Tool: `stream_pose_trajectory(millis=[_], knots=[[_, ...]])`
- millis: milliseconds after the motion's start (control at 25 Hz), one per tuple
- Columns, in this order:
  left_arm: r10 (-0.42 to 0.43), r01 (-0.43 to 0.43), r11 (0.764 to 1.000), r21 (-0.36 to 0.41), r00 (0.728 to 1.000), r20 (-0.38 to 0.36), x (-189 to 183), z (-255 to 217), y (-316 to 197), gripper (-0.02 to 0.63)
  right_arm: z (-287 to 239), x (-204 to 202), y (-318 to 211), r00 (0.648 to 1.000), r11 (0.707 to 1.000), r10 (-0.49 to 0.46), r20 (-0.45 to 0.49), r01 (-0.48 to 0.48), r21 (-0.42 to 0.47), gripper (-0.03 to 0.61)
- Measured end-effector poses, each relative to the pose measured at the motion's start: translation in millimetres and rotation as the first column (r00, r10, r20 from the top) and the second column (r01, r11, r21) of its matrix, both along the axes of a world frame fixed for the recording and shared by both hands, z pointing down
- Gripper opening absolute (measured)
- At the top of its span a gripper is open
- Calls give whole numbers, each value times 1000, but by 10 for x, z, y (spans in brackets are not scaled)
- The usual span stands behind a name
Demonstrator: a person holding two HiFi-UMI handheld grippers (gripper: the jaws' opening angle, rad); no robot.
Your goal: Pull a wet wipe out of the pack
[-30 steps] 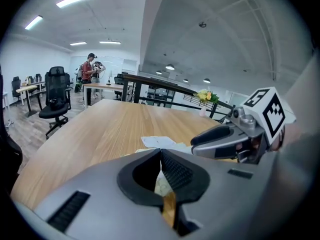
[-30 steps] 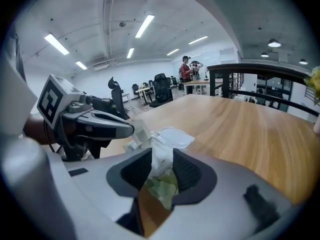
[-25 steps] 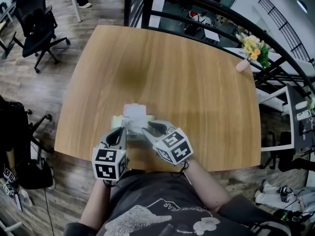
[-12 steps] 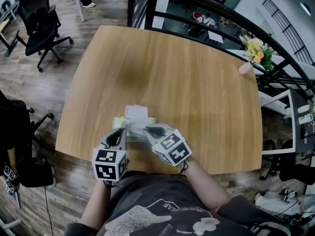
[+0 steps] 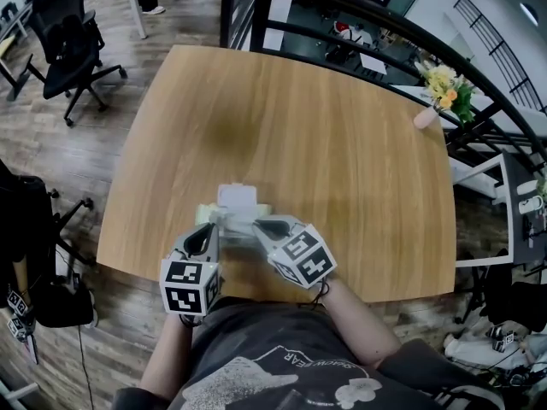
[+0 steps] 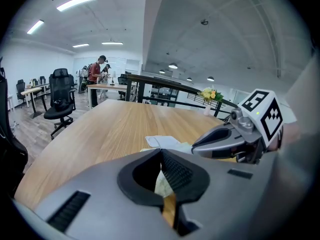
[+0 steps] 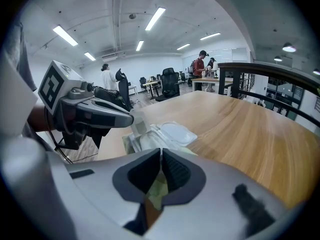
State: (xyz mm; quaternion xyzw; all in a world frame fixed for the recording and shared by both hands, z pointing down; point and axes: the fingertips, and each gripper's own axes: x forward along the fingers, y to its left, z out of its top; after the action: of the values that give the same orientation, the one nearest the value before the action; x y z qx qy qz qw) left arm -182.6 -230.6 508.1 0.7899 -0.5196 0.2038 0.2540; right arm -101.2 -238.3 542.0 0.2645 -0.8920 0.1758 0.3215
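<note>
left gripper, right gripper, pack unmoved

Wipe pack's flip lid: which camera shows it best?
The right gripper view: the lid lies open and unobstructed beyond the pack. The head view shows it as a small white patch. The left gripper view catches it at a shallow angle.

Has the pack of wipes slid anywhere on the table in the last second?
No. The pack lies just as far from the near edge of the table as before.
</note>
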Motion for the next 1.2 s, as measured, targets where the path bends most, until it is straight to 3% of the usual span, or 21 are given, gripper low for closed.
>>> stream_pose_trajectory(millis=[1200], knots=[[10, -10, 1000, 2, 1000, -4, 31, -21, 38, 16, -46, 133, 23, 1000, 999, 27, -15, -27, 20, 25]])
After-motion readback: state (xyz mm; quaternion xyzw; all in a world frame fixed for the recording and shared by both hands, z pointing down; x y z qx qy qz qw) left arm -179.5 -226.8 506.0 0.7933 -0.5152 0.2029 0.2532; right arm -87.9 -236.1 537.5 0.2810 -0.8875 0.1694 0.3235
